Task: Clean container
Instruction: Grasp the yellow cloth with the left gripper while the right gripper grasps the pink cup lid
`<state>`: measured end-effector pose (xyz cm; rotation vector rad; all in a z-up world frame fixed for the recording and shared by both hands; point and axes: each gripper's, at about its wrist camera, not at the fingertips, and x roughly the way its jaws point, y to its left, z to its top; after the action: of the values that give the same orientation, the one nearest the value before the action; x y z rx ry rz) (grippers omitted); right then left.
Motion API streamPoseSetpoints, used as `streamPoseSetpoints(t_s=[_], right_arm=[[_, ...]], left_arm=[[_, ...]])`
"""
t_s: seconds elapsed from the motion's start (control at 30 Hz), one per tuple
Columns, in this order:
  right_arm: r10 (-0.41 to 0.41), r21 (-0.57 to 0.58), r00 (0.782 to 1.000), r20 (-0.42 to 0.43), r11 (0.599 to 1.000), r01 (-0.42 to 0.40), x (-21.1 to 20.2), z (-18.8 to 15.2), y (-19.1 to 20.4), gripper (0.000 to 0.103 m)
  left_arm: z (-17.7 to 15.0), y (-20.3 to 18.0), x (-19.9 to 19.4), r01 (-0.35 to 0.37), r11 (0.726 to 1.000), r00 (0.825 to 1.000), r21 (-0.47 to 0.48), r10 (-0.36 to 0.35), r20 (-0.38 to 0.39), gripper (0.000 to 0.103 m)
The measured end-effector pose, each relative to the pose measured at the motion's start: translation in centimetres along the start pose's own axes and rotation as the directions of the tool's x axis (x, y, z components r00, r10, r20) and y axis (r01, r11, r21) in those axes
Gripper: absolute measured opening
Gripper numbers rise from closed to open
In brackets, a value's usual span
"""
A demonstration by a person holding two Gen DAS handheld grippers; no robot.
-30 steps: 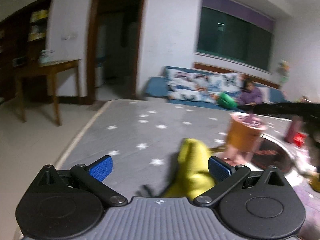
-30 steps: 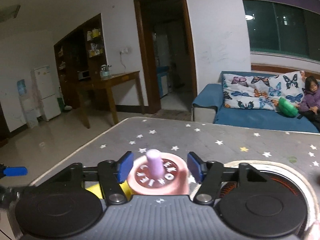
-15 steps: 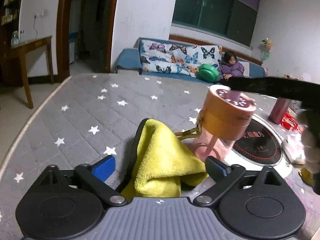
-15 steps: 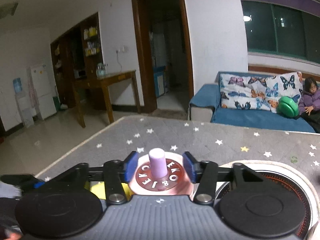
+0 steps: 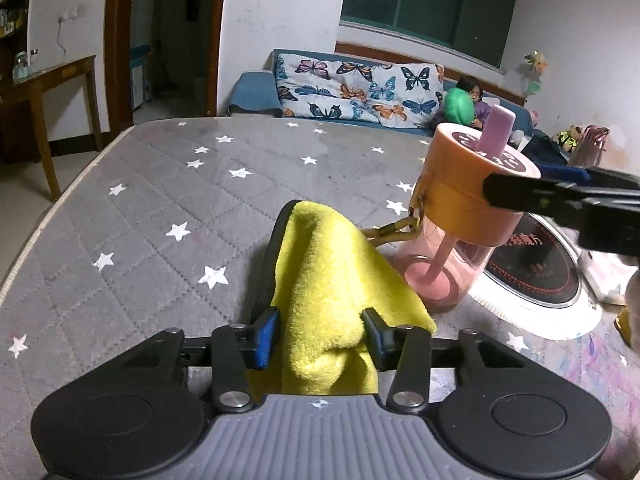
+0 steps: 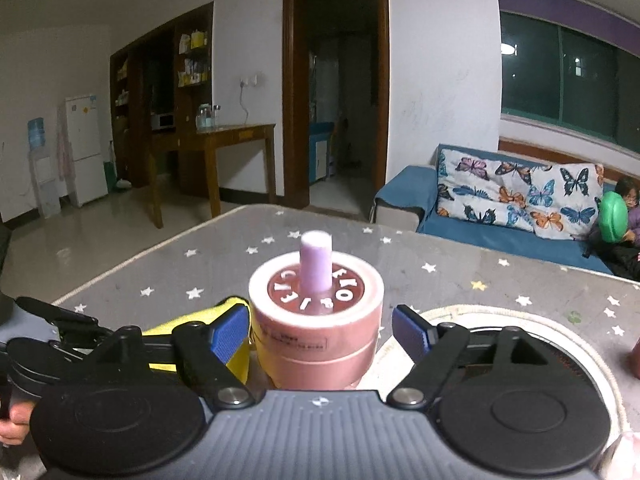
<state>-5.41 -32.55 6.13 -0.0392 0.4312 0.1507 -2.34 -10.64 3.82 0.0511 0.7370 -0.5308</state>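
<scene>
— What is the biggest thing in view?

— The grey star-printed table cover (image 5: 168,200), spread over the whole work surface. On its right part lies a round white-rimmed cooker plate (image 5: 536,272) with a dark centre.

— And the container?

— The pink cup (image 5: 460,216) stands on the cover at the near-left edge of that plate, tilted in the left wrist view. It has a wide orange-pink lid (image 6: 316,308) with white letters on a dark red disc, and a lilac straw (image 6: 315,264) rises from the middle. A small gold chain (image 5: 396,228) hangs from the lid's side toward the cloth.

— Where is the cloth?

— The yellow cloth (image 5: 332,284) lies bunched just left of the cup, dark lining showing along its left edge.

— The left gripper?

— The left gripper (image 5: 320,336) has its blue-padded fingers pressed in on both sides of the cloth's near end — clamped on it.

— And the right one?

— The right gripper (image 6: 320,330) sits around the cup lid with its fingers spread; the left pad (image 6: 230,332) is at or just beside the lid wall — contact is hard to judge — and the right pad stands apart from it.
</scene>
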Motion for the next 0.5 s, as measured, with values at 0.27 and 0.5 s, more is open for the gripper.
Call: streamPoseSetpoints(t_s=[0.27, 0.5], right_arm=[[0.021, 0.008, 1.000, -0.009, 1.000, -0.021, 0.3, -0.4, 0.5, 0.082], [0.031, 0.010, 1.000, 0.001, 0.999, -0.031, 0.8, 0.2, -0.8, 0.082]], left_arm=[[0.5, 0.2, 0.6, 0.024, 1.000, 1.000, -0.005, -0.024, 0.004, 0.048], [1.2, -0.4, 1.8, 0.023, 1.000, 1.000, 0.017, -0.024, 0.005, 0.060]])
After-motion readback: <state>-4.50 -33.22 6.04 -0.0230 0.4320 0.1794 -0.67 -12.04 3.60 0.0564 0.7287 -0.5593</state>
